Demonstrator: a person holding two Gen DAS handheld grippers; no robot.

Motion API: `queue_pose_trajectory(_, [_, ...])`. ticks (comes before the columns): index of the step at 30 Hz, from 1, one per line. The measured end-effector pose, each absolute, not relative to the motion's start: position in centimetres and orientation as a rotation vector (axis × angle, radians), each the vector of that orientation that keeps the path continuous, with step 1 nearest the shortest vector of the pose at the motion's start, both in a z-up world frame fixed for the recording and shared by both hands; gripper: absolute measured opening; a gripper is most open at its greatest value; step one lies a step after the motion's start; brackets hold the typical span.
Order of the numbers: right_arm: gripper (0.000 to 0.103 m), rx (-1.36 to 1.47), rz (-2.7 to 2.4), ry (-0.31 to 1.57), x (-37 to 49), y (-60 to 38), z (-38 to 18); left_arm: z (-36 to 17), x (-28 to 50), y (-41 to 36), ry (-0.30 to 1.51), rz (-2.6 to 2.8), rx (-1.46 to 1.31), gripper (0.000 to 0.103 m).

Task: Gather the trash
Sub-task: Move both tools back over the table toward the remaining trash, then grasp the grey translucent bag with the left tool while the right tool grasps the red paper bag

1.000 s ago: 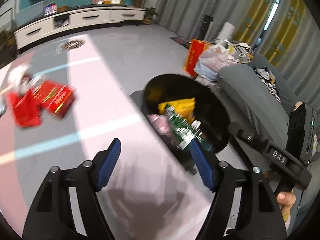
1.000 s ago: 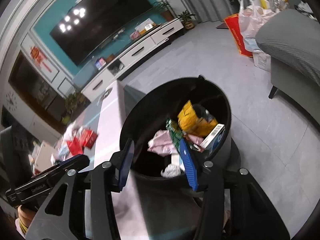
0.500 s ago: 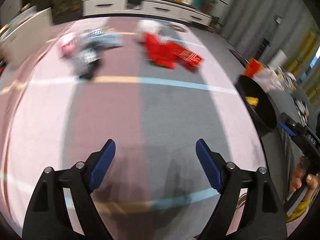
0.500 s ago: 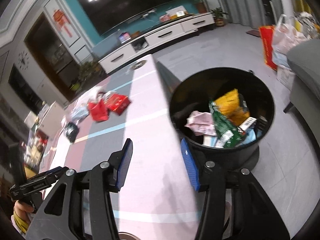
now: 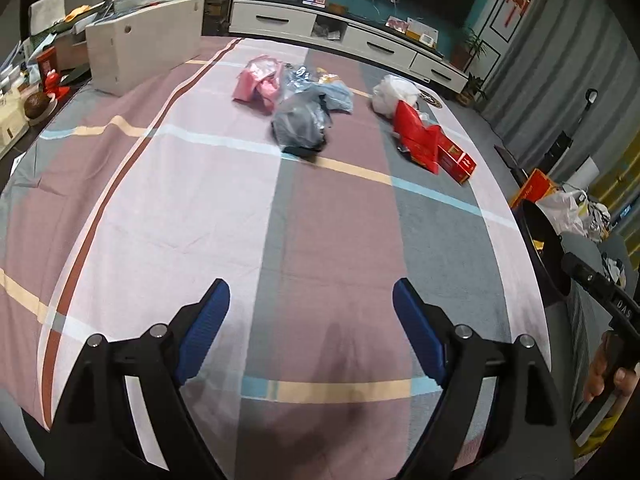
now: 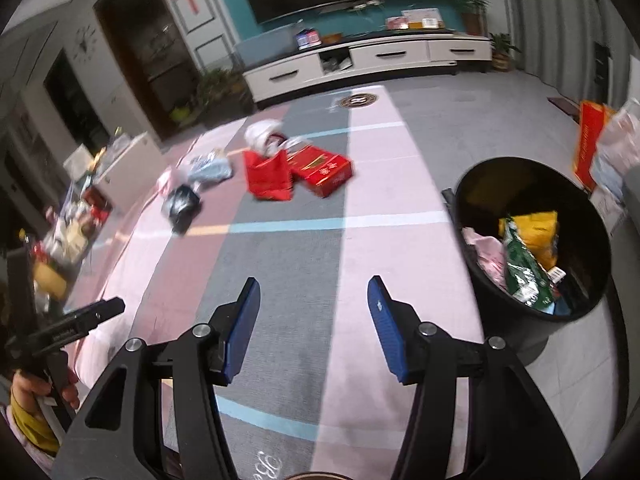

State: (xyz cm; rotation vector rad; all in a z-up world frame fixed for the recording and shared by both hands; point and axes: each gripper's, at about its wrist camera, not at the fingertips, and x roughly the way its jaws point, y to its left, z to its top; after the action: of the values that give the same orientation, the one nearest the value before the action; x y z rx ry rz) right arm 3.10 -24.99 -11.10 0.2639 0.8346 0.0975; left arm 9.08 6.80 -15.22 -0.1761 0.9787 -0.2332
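Trash lies at the far end of the striped cloth (image 5: 328,240): a pink bag (image 5: 258,82), a grey-black bag (image 5: 302,124), a pale blue bag (image 5: 338,96), a white bag (image 5: 394,92), a red paper bag (image 5: 416,138) and a red box (image 5: 456,160). The black bin (image 6: 532,240) at the right holds yellow, green and pink wrappers. My left gripper (image 5: 310,312) is open over bare cloth, far short of the trash. The jaws of my right gripper (image 6: 312,308) are opening, with nothing between them. The red paper bag (image 6: 266,176) and red box (image 6: 324,170) lie well ahead of it.
A white TV cabinet (image 6: 360,62) runs along the back wall. A pale wooden box (image 5: 144,40) and cluttered items stand at the cloth's left edge. A grey sofa (image 5: 612,248), an orange bag (image 6: 588,140) and plastic bags (image 5: 572,208) sit beyond the bin.
Both grippers swung left, away from the bin and out over the cloth. The trash pile came into the left wrist view. Both pairs of jaws widened.
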Motion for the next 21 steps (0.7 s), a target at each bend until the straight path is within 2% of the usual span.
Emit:
queue_pose_trajectory(8, [0.06,0.201,0.124,0.858,6.6,-22.2,-11.7,-16.4,11.3,8.2,0.979,-0.232,-0.224,0.084])
queue_pose_trajectory(21, [0.061,0.187,0.161,0.861,13.5,-19.8,-12.8,-16.4,18.1,7.2,0.931,-0.244,-0.214,0.084])
